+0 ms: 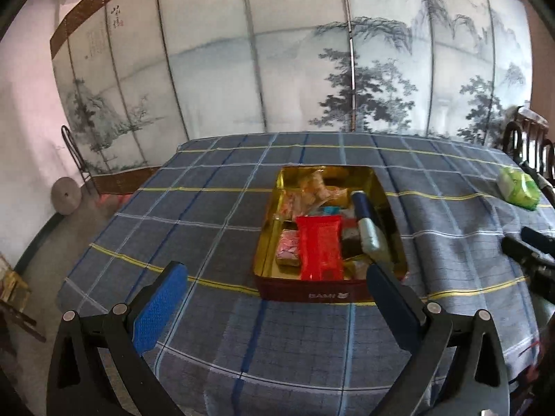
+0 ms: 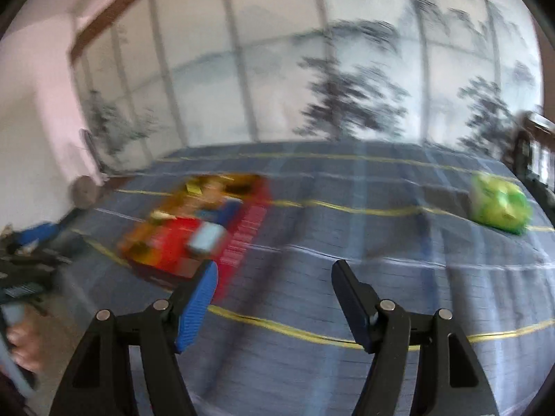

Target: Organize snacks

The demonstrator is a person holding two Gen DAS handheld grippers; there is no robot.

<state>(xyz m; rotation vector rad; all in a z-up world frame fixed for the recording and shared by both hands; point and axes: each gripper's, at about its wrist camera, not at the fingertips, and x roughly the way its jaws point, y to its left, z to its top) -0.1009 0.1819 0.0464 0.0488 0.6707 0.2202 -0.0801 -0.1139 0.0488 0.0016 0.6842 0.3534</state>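
Two grippers hover over a plaid-clothed table (image 1: 215,215), neither carrying anything. At left, the left gripper (image 1: 277,294) holds its jaws wide apart and aims at the open red tin (image 1: 305,293), probably to reach the snacks inside: a red packet (image 1: 321,248), a pink-wrapped bar (image 1: 288,251). At right, the right gripper (image 2: 274,298), jaws likewise apart, points at bare cloth. Only its blurred view gives the green packet (image 2: 499,206) large, lying well apart from the tin.

soft even daylight; left view sharp, right view motion-blurred; fisheye-bowed, dark-cornered edges
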